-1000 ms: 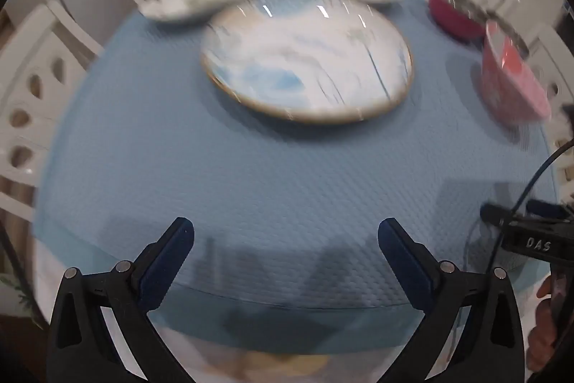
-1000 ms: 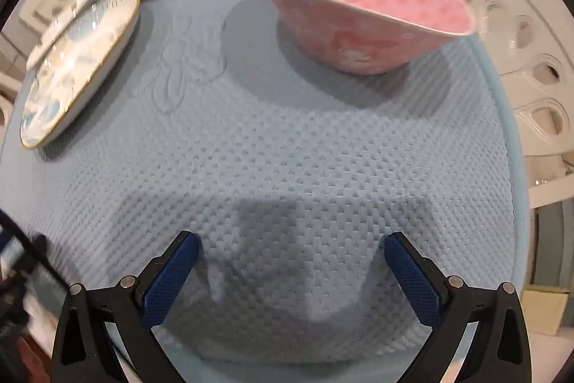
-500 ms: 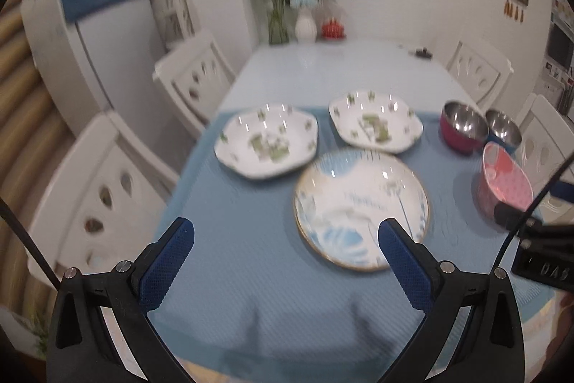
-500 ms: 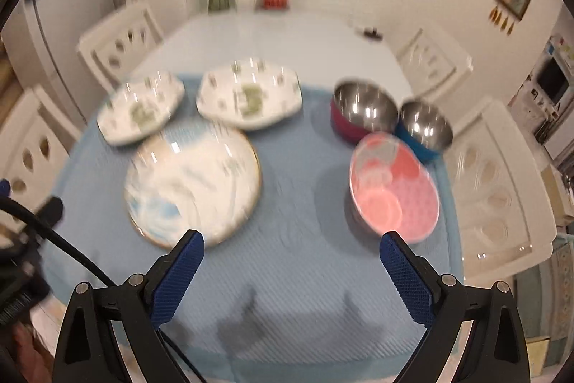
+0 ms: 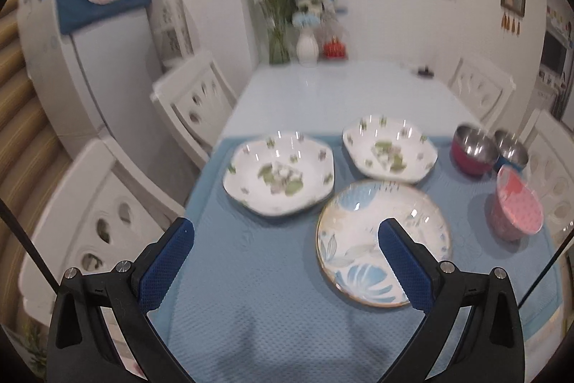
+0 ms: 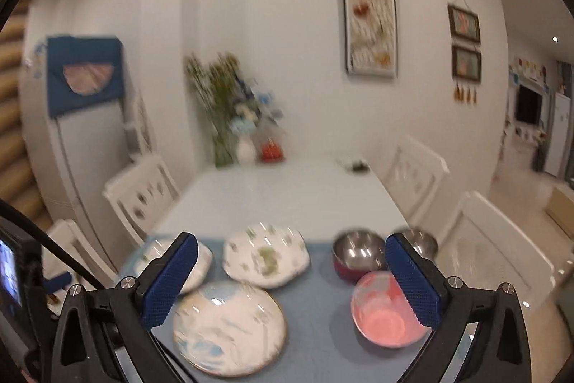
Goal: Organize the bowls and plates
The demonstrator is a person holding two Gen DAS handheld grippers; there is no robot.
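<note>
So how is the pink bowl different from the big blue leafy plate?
The pink bowl is deep with tall sides; the blue leaf plate is wide and nearly flat. The bowl is pink all over; the plate is white with blue leaves and a gold rim. Both are round and empty, and sit on the blue mat.

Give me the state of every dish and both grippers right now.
left gripper: open, holding nothing
right gripper: open, holding nothing
blue leaf plate: flat on the mat, empty
two floral plates: side by side, unstacked
pink bowl: upright, alone
red steel bowl: upright, empty
blue steel bowl: upright, beside the red one
</note>
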